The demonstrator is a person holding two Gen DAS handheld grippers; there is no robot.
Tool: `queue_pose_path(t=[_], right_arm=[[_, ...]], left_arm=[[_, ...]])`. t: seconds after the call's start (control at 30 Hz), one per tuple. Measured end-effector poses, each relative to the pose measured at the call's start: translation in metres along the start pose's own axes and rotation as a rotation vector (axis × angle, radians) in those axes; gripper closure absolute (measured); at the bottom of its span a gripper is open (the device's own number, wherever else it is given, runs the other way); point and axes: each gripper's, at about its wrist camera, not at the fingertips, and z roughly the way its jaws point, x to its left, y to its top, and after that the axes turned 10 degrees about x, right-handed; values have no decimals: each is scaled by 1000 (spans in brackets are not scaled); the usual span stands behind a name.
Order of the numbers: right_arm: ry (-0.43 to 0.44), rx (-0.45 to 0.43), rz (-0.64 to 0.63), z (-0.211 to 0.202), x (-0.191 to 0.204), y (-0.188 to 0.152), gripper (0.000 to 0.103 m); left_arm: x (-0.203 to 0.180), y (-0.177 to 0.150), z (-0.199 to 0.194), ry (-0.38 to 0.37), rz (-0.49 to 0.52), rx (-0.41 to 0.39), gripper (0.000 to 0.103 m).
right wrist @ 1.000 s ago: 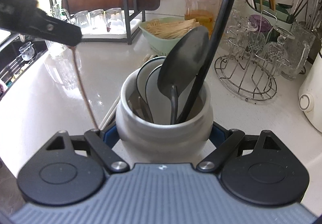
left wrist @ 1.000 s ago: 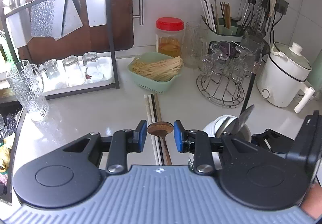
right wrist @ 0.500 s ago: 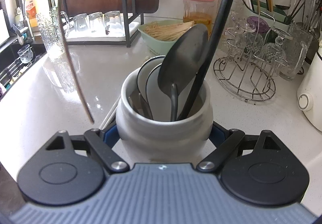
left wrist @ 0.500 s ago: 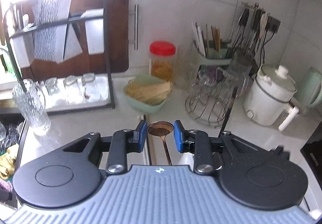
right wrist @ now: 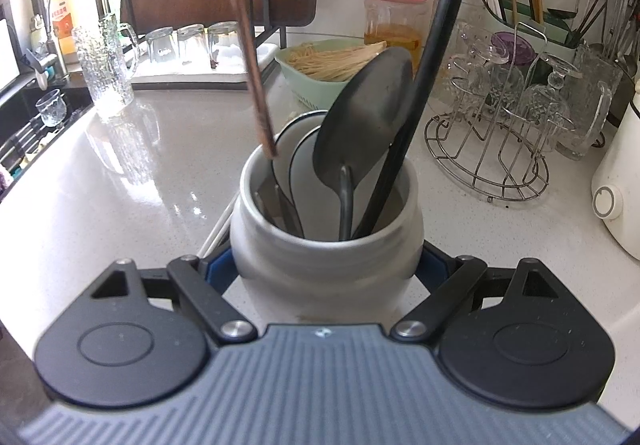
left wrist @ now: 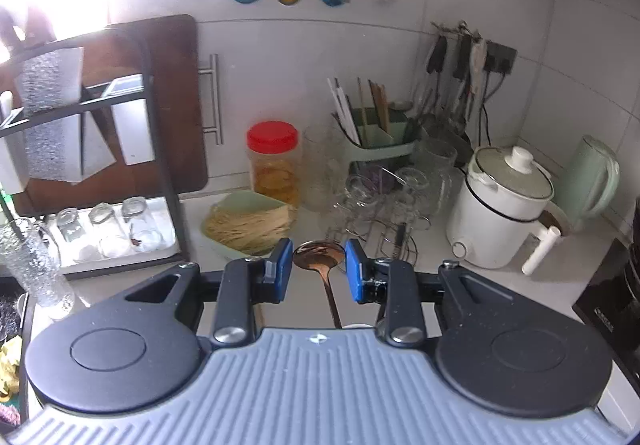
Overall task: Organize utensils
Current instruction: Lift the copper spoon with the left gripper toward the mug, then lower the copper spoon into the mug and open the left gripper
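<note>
Copper spoon lifted off the counter, now poised handle-down over the white crock.

Left wrist view: left gripper pinches the spoon by its bowl, jaws narrow, blue pads tight on either side; handle hangs down out of sight behind the gripper body. A second ago the counter and loose chopsticks filled the view under the spoon; now the noodle basket and back wall sit lower, so the gripper has climbed.
Right wrist view: right gripper clamps the crock wide around its belly, unmoved, near the counter's front edge. Spoon handle tip, earlier out to the left over bare counter, now hangs at the crock's left rim beside the black ladle. Judgement: lowering it in is next.
</note>
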Motion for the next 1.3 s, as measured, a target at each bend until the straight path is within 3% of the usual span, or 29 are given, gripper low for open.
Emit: queue_pose_path(t=[0.23,0.93,1.3], right_arm=[[4,-7,-3,0,-1,-2,12],[16,-28,-16,1,-1,-3,12],[23,-35,-31,0,-1,-5,12]], left_arm=[[-5,-7,25,-7,33,83,70],[-7,2,83,-93,58,497,70],[-6,-9,105,-118,30,595,70]])
